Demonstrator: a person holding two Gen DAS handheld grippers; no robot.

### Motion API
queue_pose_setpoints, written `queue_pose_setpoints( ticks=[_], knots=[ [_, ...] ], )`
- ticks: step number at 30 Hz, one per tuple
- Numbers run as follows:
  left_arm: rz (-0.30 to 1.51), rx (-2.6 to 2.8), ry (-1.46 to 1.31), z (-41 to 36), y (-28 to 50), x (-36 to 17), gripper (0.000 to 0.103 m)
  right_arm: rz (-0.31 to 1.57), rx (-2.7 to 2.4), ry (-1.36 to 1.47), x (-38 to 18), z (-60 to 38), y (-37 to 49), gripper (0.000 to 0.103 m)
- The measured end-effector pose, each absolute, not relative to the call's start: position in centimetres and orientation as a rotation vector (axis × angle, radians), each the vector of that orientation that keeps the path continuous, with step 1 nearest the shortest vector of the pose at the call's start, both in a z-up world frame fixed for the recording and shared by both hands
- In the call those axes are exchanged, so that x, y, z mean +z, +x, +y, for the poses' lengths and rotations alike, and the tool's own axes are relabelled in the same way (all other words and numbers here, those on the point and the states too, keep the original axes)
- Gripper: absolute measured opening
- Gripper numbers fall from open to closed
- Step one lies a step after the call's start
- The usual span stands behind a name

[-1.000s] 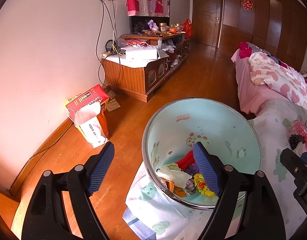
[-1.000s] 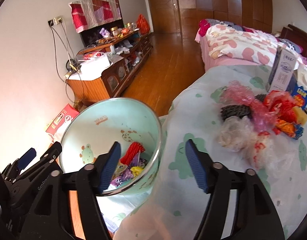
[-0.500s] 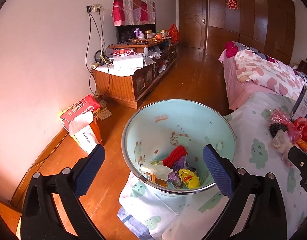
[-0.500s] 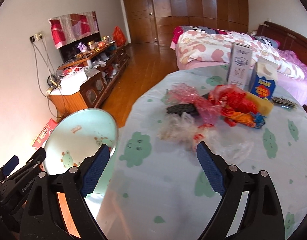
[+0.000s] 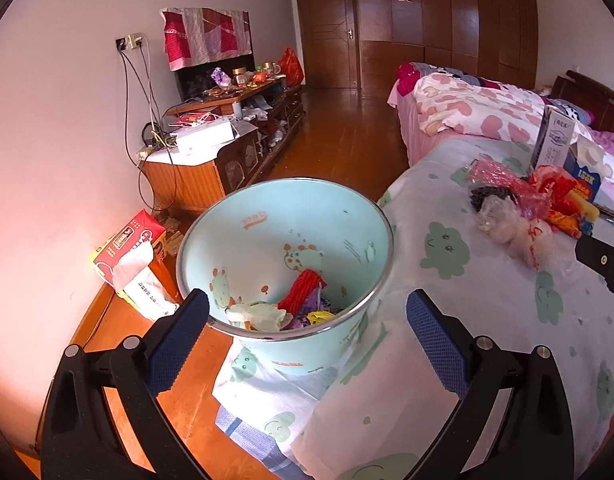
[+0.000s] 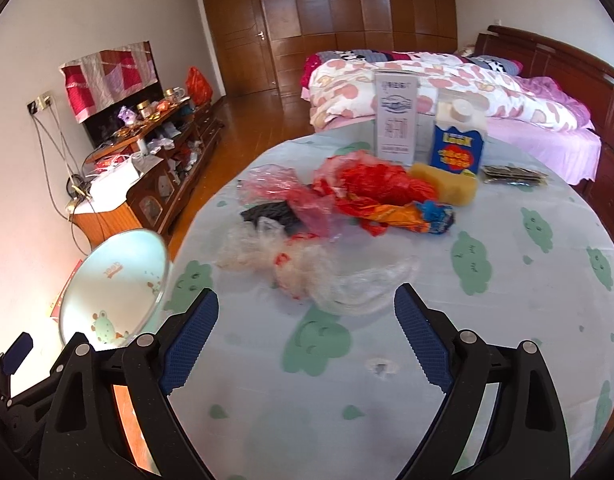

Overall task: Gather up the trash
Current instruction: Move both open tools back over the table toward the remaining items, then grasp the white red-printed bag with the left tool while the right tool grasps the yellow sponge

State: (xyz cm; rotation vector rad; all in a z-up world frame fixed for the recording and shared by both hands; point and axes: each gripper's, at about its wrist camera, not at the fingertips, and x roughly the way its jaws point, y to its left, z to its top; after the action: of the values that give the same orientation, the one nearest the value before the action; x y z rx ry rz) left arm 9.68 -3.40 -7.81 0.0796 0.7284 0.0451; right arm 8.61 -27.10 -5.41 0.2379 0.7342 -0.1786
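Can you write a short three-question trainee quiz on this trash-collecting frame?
1. True or false: the right gripper holds a bag.
2. Which lies nearest it on the table: A clear plastic bag, B yellow sponge, C blue carton?
3. Where is the trash already collected?

Key: 1 false, its jaws are open with nothing between them. 2 A. 3 In the mint bin beside the table.
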Motion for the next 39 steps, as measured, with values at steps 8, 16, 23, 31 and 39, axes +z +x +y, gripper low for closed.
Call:
queue_pose_setpoints(
  ticks=[8,16,23,31,39],
  knots=[
    [0.747,-0.026,0.111,-5.5,9.0,-9.1,0.097,0.754,-0.287,0.283,-7.4,-32.8,6.2,0.088],
    [0.760,-0.079,0.128,-6.7,8.8,-10.2,0.097,0.760,-0.322,0.319,-8.4,-36.6,5.9,0.078],
    [0.762,-0.174,0.118,-9.6,10.3,-9.4,0.089,0.756,-0.364,0.337,-8.0,-40.0,6.1,0.070],
    [0.717,-0.240,0.139,-17.2,13.2,-7.9,0.089,0.754,-0.385,0.339,-8.2,-43.0,5.9,0.070],
    [0.806,-0.232,0.117,-21.6,16.5,-9.8,0.075,0.769,-0.365,0.357,-8.7,-44.4,6.3,0.070]
  ],
)
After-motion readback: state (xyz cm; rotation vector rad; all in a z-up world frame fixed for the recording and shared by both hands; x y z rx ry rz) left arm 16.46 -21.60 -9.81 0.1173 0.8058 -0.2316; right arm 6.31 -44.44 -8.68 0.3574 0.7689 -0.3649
